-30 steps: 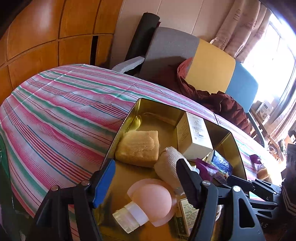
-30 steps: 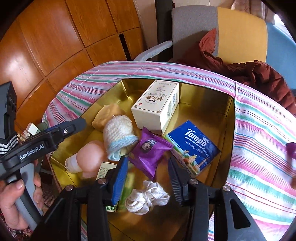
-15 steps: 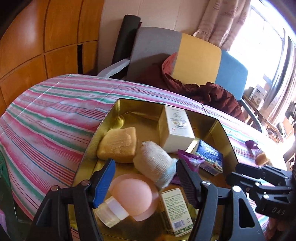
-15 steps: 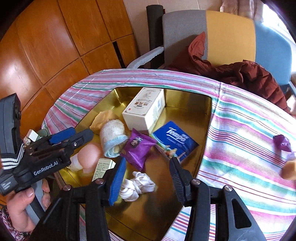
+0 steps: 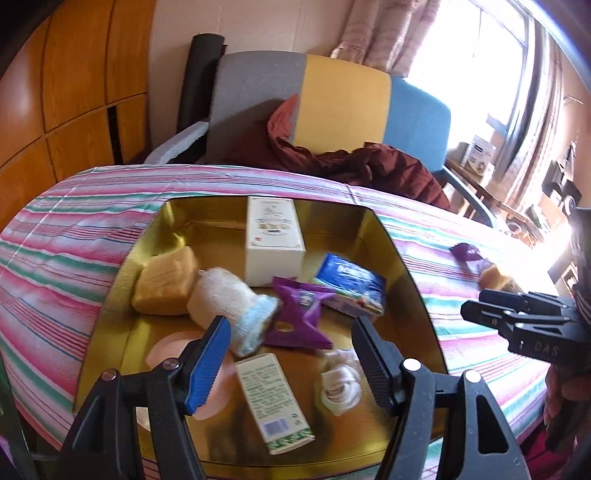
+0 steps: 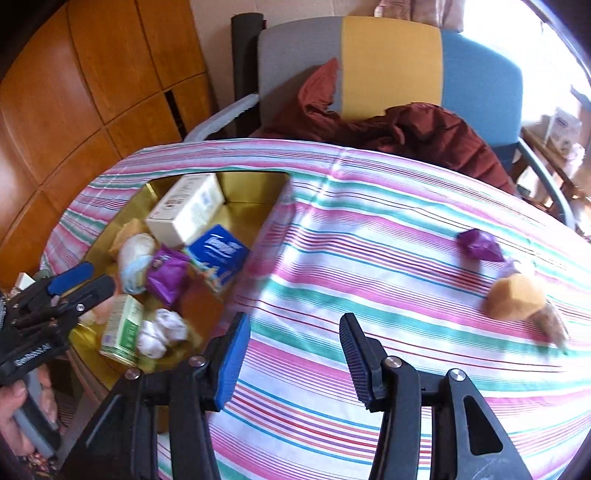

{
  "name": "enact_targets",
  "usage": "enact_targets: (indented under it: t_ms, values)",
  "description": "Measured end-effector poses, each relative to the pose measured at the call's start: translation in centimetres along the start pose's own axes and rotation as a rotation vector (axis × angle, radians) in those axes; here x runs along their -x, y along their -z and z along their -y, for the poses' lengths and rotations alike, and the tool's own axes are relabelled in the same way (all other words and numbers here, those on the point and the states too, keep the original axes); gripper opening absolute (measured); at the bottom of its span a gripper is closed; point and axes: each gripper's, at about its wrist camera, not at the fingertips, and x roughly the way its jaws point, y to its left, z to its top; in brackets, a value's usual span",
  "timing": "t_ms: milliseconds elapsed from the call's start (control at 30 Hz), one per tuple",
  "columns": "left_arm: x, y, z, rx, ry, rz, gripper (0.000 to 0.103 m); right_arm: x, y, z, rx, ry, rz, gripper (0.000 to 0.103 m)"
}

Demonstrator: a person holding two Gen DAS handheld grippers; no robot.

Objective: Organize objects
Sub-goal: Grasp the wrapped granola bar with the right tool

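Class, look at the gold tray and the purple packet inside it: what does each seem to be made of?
Gold tray: probably metal, glossy; its walls mirror the things inside.
Purple packet: likely plastic film or foil, shiny, with creases and a sealed edge.

A desk with a striped cloth (image 6: 388,258) in pink, green and white filled the foreground. Behind it stood a chair (image 5: 343,99) with a back panelled in grey, yellow and blue, and a dark red garment (image 6: 424,133) lay crumpled on its seat. Orange wooden wall panels (image 6: 92,74) ran along the left, and a curtain (image 5: 384,33) hung beside a bright window (image 5: 480,55).
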Motion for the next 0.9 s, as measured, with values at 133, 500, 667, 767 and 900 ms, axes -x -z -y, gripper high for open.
enact_targets:
  t_ms: [133, 500, 667, 767, 900]
  values:
    - [0.0, 0.1, 2.0, -0.044, 0.027, -0.016, 0.069, 0.8, 0.8, 3.3, -0.015, 0.068, -0.003, 0.055]
    - [-0.1, 0.6, 8.4, -0.18, 0.123, -0.024, 0.069, 2.1, 1.8, 11.2, -0.082, 0.173, -0.026, 0.064]
    - [0.1, 0.9, 11.2, -0.231, 0.179, -0.024, 0.069, 2.6, 1.6, 16.3, -0.197, 0.17, -0.026, 0.064]
    - [0.2, 1.2, 12.5, -0.256, 0.215, -0.026, 0.069, 3.3, 1.0, 20.5, -0.266, 0.22, -0.001, 0.069]
    - [0.2, 1.5, 14.5, -0.3, 0.252, -0.033, 0.069, 3.7, 0.4, 25.6, -0.322, 0.304, 0.016, 0.073]
